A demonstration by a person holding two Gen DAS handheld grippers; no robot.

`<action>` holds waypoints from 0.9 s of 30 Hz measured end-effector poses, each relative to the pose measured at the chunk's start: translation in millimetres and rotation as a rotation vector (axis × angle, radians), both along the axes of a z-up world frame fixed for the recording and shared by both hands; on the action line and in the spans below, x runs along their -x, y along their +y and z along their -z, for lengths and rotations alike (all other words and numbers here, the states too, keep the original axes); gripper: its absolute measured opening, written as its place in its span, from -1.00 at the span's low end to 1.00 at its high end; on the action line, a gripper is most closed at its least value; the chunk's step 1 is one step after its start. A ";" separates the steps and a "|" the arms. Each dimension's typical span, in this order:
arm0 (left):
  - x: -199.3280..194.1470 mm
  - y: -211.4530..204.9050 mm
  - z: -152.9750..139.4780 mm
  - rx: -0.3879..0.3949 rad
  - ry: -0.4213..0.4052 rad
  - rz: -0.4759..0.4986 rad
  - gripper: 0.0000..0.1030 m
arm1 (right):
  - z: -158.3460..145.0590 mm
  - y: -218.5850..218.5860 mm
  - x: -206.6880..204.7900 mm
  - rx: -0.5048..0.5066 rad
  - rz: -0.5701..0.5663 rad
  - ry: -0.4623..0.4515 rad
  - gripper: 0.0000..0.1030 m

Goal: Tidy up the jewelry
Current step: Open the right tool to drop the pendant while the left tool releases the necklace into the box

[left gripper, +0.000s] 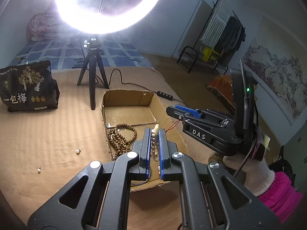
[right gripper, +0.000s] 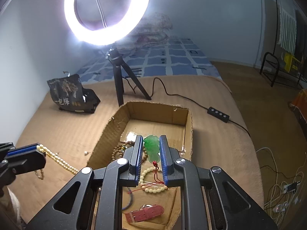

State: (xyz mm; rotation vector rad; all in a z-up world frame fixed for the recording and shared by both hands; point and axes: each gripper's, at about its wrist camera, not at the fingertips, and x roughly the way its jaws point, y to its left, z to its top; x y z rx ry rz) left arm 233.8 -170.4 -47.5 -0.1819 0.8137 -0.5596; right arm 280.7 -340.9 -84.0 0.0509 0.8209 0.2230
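Observation:
My left gripper (left gripper: 154, 131) is shut on a cream bead necklace (left gripper: 155, 131); the strand hangs down from it toward the blanket in the right wrist view (right gripper: 57, 160). My right gripper (right gripper: 151, 139) is shut on a green jade pendant (right gripper: 152, 147) with a red cord, held over the open cardboard box (right gripper: 189, 122). In the box lie a brown wooden bead strand (left gripper: 120, 139), a cream bead bracelet (right gripper: 151, 188) and a red watch strap (right gripper: 144, 213). Two pearl earrings (left gripper: 77, 151) lie on the blanket left of the box.
A ring light on a black tripod (left gripper: 92, 74) stands behind the box, its cable and switch (right gripper: 218, 114) running right. A dark snack bag (left gripper: 26, 88) sits at the left. The tan blanket (left gripper: 48, 134) covers the bed; white cables (right gripper: 282, 187) lie on the floor at the right.

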 end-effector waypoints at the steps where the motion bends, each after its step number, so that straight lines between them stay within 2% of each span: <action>1: -0.8 -1.0 2.0 -0.004 0.004 0.002 -0.90 | 2.3 -0.3 -1.4 0.004 0.000 0.005 -0.70; 11: -5.8 -6.6 16.3 -0.044 0.056 -0.008 -0.90 | 15.7 -7.2 -4.8 0.004 0.011 0.051 -0.69; 13: -5.2 -7.0 16.2 -0.051 0.055 -0.008 -0.90 | 16.1 -8.0 -4.1 0.013 0.014 0.055 -0.66; 15: -4.4 -7.5 16.2 -0.056 0.053 -0.007 -0.90 | 15.3 -10.1 -2.7 0.016 0.020 0.052 -0.54; 27: 2.5 -0.1 10.6 -0.082 0.026 -0.010 -0.90 | 4.5 -16.0 7.9 0.005 0.045 0.033 -0.52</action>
